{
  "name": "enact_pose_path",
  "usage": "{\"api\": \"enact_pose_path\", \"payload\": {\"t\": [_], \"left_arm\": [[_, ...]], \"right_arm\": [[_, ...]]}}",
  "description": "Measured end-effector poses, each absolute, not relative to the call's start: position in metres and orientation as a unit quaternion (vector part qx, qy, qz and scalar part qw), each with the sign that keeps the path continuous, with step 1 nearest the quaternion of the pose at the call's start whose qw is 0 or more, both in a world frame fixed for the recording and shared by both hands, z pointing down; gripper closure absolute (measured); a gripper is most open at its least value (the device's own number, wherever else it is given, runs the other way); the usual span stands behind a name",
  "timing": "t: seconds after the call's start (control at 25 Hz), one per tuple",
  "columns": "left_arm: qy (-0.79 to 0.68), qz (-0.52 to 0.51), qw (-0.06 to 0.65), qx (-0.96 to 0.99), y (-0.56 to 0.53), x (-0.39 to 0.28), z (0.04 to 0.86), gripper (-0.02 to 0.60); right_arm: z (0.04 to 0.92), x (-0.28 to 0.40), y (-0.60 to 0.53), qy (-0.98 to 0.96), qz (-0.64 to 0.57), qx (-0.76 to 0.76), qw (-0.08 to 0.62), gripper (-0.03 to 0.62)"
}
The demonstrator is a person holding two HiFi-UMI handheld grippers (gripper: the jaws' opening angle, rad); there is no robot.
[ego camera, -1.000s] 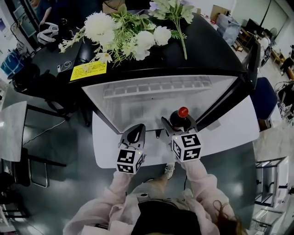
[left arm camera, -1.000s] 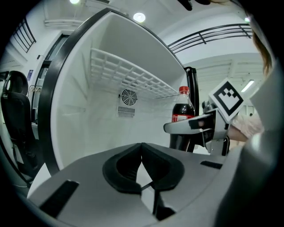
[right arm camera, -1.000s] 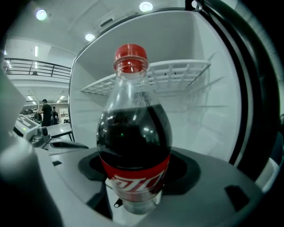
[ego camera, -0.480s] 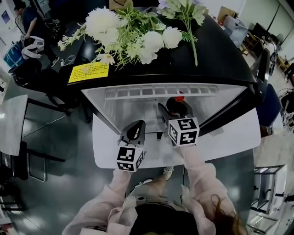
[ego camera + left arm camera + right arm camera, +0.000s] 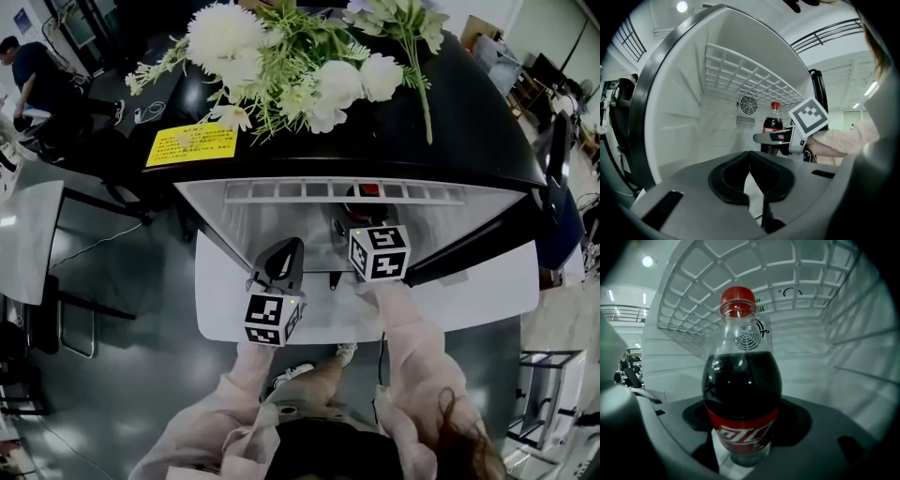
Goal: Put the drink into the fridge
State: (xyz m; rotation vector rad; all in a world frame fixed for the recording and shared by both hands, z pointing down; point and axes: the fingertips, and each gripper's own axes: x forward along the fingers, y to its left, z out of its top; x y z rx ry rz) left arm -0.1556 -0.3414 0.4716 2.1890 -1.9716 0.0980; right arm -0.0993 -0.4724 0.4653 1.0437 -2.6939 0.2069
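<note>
The drink is a cola bottle [image 5: 742,390] with a red cap [image 5: 369,190] and a red label. My right gripper [image 5: 361,214] is shut on its lower body and holds it upright inside the open fridge [image 5: 281,217], under the white wire shelf [image 5: 754,268]. In the left gripper view the bottle [image 5: 773,123] stands near the back wall's round vent [image 5: 748,105]. My left gripper [image 5: 279,265] hangs at the fridge's opening, to the left of the bottle. Its pads [image 5: 736,176] are together with nothing between them.
White artificial flowers [image 5: 300,66] and a yellow label [image 5: 190,145] lie on the fridge's black top. The black door [image 5: 553,178] stands open at the right. A white surface [image 5: 469,291] runs below the opening. Chairs and a grey floor are at the left; a person stands far left.
My right gripper has carried the bottle forward, deeper into the fridge, so only the cap shows from above. The left gripper has stayed about where it was.
</note>
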Motion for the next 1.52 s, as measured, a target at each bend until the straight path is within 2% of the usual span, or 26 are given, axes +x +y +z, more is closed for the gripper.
{"api": "enact_pose_path", "payload": {"t": [0.76,1.0,1.52], "left_arm": [[-0.675,0.031,0.105,0.73,-0.333,-0.164,0.477,0.571],[-0.675,0.03,0.106,0.729,-0.331,-0.166,0.476,0.572],[-0.663,0.037,0.106,0.741,-0.327,-0.161,0.472,0.571]], "right_arm": [[0.464,-0.111,-0.487,-0.923,0.047,0.364,0.114,0.278],[0.463,-0.11,-0.483,-0.925,0.05,0.362,0.107,0.229],[0.449,-0.085,-0.455,-0.925,0.07,0.366,0.079,0.22]]}}
